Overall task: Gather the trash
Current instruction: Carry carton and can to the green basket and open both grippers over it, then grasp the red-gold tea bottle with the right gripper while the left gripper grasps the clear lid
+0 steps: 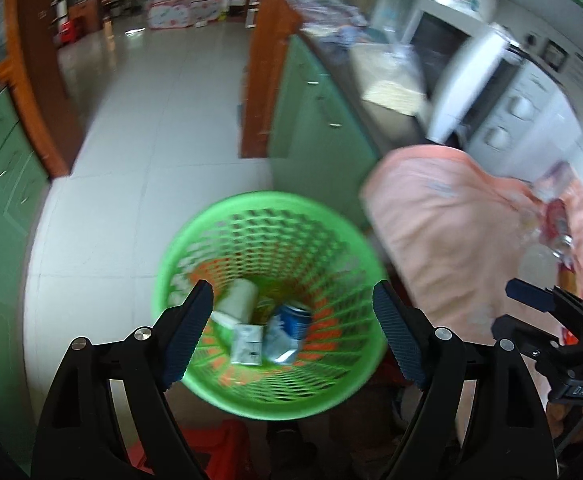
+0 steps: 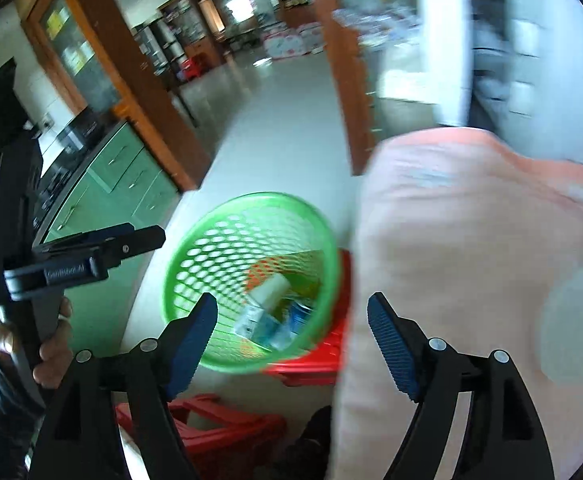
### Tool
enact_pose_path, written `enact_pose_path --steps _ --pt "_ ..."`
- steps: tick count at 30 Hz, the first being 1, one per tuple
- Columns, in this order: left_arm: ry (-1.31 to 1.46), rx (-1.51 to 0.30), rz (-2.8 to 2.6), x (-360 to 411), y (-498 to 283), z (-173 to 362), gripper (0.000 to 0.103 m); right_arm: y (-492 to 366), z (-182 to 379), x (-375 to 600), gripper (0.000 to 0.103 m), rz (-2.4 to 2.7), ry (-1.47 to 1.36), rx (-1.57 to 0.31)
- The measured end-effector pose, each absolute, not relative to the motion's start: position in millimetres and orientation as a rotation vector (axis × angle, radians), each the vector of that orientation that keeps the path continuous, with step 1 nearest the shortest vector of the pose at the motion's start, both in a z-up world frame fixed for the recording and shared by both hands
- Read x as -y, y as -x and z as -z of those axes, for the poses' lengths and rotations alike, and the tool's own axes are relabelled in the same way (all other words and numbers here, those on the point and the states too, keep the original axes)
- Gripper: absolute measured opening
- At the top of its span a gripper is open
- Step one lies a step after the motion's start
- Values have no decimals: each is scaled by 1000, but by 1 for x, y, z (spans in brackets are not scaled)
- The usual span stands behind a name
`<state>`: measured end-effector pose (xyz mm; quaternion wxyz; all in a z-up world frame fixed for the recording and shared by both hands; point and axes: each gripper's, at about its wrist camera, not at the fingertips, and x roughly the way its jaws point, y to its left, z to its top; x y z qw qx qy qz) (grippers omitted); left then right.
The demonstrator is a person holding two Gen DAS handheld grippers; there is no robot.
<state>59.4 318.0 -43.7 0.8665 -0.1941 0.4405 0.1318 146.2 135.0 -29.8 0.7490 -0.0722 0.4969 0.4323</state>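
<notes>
A green mesh basket (image 1: 251, 202) (image 2: 219, 216) stands on a red stool (image 2: 311, 364) beside a pink-covered table (image 1: 451, 232). In the basket lie a white paper cup (image 1: 241, 296), a small carton (image 1: 247, 344) and a crushed blue can (image 1: 291, 324). My left gripper (image 1: 291, 286) hangs open above the basket with nothing between its fingers. My right gripper (image 2: 291, 298) is also open and empty, over the basket's right rim and the cloth edge. On the pink cloth to the far right lie a red wrapper (image 1: 557, 216) and clear plastic (image 1: 539, 256), both blurred.
Green cabinets (image 1: 315, 120) and a wooden pillar (image 1: 267, 60) stand behind the basket. An oven with its door open (image 1: 471, 88) sits on the counter past the table. A second red stool (image 2: 227, 428) is below. Pale tiled floor (image 1: 151, 140) stretches away to the left.
</notes>
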Motion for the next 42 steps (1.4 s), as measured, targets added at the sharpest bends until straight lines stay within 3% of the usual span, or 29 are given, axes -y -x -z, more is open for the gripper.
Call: enact_pose_path --steps 11,20,36,42 --pt "328 -950 -30 -212 -111 44 81 -164 11 46 75 -552 71 -1038" --pt "287 -968 98 -151 -145 48 80 -234 6 171 75 -188 -75 -1079" --pt "205 -984 283 -83 -202 54 71 -332 66 200 75 -6 -214 -1300" --pt "181 -1018 319 -65 -229 68 66 -336 75 201 69 -40 -263 -1321"
